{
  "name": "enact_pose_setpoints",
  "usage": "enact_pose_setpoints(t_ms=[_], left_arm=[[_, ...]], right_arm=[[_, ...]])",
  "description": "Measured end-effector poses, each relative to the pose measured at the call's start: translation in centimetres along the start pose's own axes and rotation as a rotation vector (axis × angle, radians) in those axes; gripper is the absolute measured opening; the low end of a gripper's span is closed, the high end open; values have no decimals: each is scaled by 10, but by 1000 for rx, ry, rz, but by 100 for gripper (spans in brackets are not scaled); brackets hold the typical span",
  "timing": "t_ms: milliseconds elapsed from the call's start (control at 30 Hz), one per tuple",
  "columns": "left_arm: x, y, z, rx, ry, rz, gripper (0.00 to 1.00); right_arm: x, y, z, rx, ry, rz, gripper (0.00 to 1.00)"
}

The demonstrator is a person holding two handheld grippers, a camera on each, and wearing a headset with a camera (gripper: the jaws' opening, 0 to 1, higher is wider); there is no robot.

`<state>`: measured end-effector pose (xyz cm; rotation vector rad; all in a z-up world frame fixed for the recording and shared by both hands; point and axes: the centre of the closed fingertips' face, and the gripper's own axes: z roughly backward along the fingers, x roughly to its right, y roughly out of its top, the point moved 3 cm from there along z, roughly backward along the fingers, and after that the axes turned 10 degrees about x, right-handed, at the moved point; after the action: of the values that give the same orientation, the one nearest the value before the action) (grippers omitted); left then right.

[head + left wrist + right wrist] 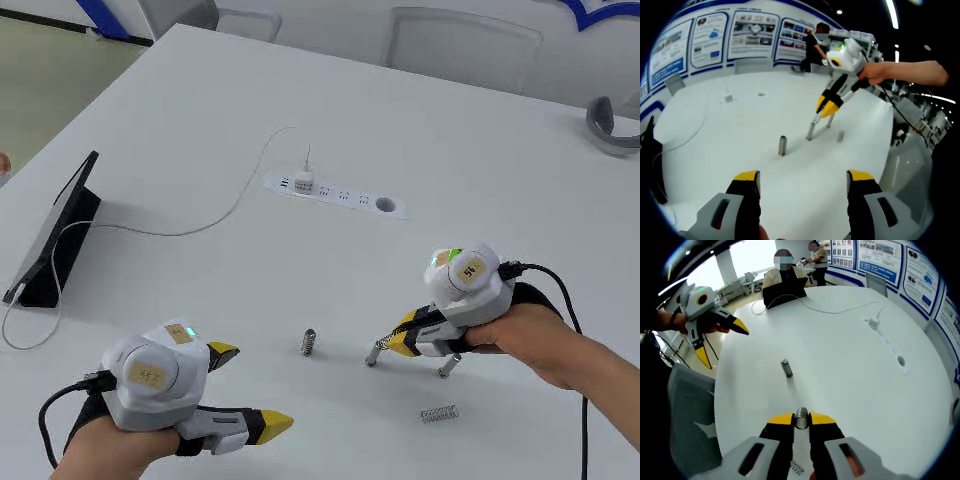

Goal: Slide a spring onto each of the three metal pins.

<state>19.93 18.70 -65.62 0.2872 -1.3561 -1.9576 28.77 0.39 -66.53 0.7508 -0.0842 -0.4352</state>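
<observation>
While right tongs (pixel 397 343) clamp small steel coil spring (pixel 801 416), grey metal pin (pixel 373 354) stands just below tip, near-upright; left tongs (pixel 258 386) apart.

Head view high over table (pixel 450 150); gripper views low, opposed, sharing the sprung pin (pixel 782 145)

A loose spring (pixel 439 414) lies on the table (pixel 450 130) before the rightmost pin (pixel 447 366), power strip (pixel 335 194) behind.

Three pins (pixel 447 365) (pixel 373 353) (pixel 784 361). Three springs (pixel 308 344) (pixel 801 418) (pixel 438 413): one on a pin, one in a gripper, one loose. Two grippers (pixel 262 386) (pixel 392 345). One power strip (pixel 345 196), one plug (pixel 303 181), one tablet (pixel 55 240), one table (pixel 450 130). Two people (pixel 785 270) (pixel 817 255) in the background of the right gripper view.
</observation>
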Motion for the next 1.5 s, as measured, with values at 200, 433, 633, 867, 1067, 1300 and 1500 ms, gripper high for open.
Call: enact_pose_setpoints(t_ms=[200, 433, 633, 867, 1067, 1300, 1500], left_arm=[[-1, -1, 2, 8, 6, 19, 71], [-1, -2, 3, 8, 9, 27, 71], [-1, -3, 3, 7, 9, 30, 71], [1, -3, 3, 7, 7, 31, 71], [0, -7, 4, -1, 9, 34, 71], [0, -8, 4, -4, 10, 37, 71], [1, -8, 3, -2, 9, 40, 71]], right_arm=[[0, 0, -6, -9, 10, 5, 12], [1, 0, -10, -26, 14, 9, 12], [3, 1, -13, -30, 10, 16, 13], [2, 0, -22, -39, 16, 25, 13], [1, -6, -29, -58, 19, 53, 13], [3, -11, -37, -66, 20, 54, 13], [3, -14, -42, -73, 24, 53, 13]])
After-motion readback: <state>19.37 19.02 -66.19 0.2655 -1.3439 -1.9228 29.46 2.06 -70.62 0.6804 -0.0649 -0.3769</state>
